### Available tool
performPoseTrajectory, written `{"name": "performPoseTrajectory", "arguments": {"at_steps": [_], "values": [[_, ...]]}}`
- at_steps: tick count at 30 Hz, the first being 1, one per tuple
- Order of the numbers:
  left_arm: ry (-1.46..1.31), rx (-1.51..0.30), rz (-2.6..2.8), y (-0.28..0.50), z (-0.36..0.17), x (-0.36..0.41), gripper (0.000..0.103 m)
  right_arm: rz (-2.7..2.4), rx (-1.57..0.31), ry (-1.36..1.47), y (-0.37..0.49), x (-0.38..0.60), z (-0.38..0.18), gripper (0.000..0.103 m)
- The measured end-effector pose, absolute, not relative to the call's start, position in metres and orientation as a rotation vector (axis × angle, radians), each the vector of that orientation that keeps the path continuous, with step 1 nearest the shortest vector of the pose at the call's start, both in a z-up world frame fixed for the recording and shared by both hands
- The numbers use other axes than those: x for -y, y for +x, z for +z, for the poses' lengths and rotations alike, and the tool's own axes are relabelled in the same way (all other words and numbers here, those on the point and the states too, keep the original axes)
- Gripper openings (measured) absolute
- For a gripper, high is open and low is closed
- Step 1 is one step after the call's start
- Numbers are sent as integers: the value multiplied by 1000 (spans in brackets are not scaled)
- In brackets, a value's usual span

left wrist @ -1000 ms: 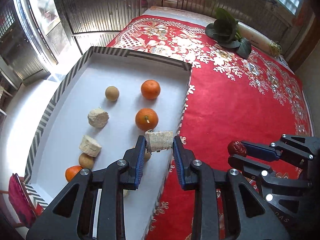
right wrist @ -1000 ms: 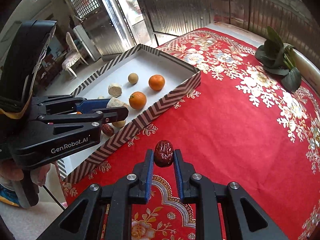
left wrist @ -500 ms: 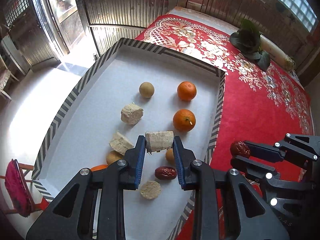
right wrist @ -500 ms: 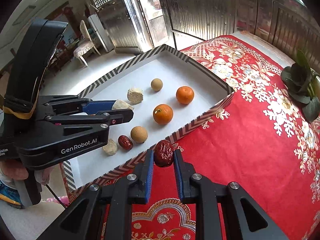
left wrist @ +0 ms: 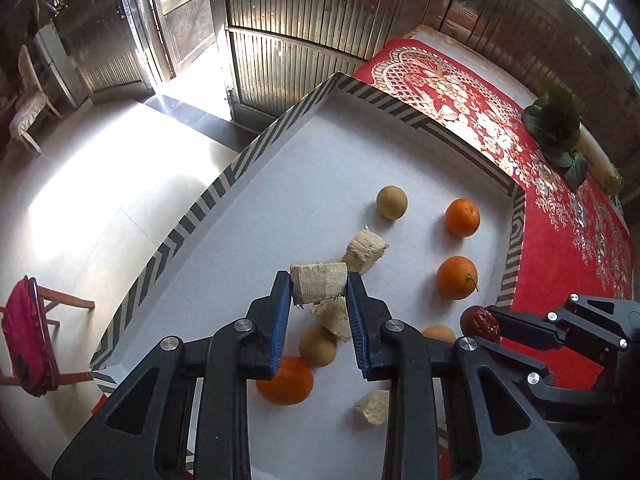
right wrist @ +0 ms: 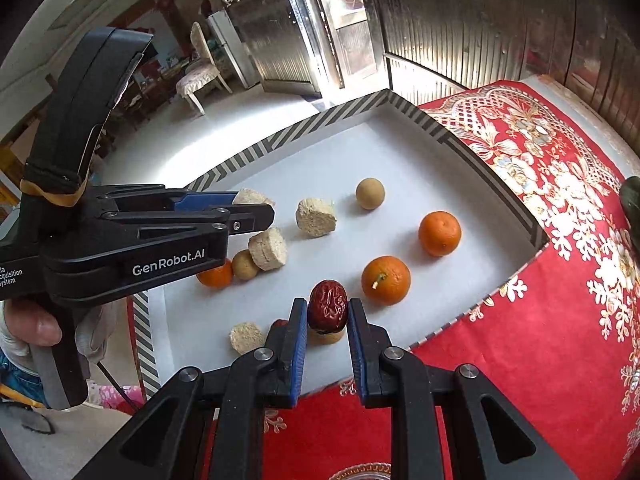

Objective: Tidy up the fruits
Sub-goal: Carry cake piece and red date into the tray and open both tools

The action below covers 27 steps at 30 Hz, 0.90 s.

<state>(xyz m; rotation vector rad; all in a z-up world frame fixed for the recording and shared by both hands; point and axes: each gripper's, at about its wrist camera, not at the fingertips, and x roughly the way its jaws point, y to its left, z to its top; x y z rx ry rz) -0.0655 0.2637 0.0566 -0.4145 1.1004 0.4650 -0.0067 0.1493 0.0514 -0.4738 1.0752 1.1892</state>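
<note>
A: Left wrist view: your left gripper [left wrist: 319, 292] is clenched on a pale fibrous sugarcane chunk [left wrist: 318, 282], pinched across its cut ends, so the piece sits crosswise and can't roll out. You're holding it above the middle of the white tray [left wrist: 280, 184], not touching the floor of it.

B: And the right?

A: Your right gripper [right wrist: 327, 316] is clamped on a red date [right wrist: 327, 306], upright between the blue pads [right wrist: 299, 332]. It hangs over the near edge of the tray, close to the red floral tablecloth [right wrist: 560, 320].

B: Why carry both at once?

A: My guess is one trip, two drops. The tray seems sorted by kind: two tangerines [left wrist: 457, 277] down the right side, cane chunks [left wrist: 364, 250] in the middle, round tan fruits, maybe longans [left wrist: 391, 202], far and near. A third tangerine [left wrist: 285, 381] sits near-left.

B: So where do they go?

A: Likely the cane beside the other chunks just under your left jaws. A second date [right wrist: 279, 323] peeks out behind your right gripper's left finger; that looks like the date's spot.

B: Risk?

A: The date is wrinkled and small, held only at its middle. Lower before releasing or it may roll off toward the striped rim [right wrist: 452, 136].
</note>
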Motion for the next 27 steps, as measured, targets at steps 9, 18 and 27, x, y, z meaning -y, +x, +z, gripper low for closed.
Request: {"name": "performPoseTrajectory", "arguments": {"at_steps": [9,18,27], "values": [[-444,-1119,499,-61,44,-279,27,1202,-1083,-539,-3,-186,35,19],[-435,-1139,514,-54,33,-279,27,1169,-1079,-580,4,-196,24,19],[-435,-1147,520,-53,30,-280,27,1185,-1066,-591,-2,-202,19,19]]}}
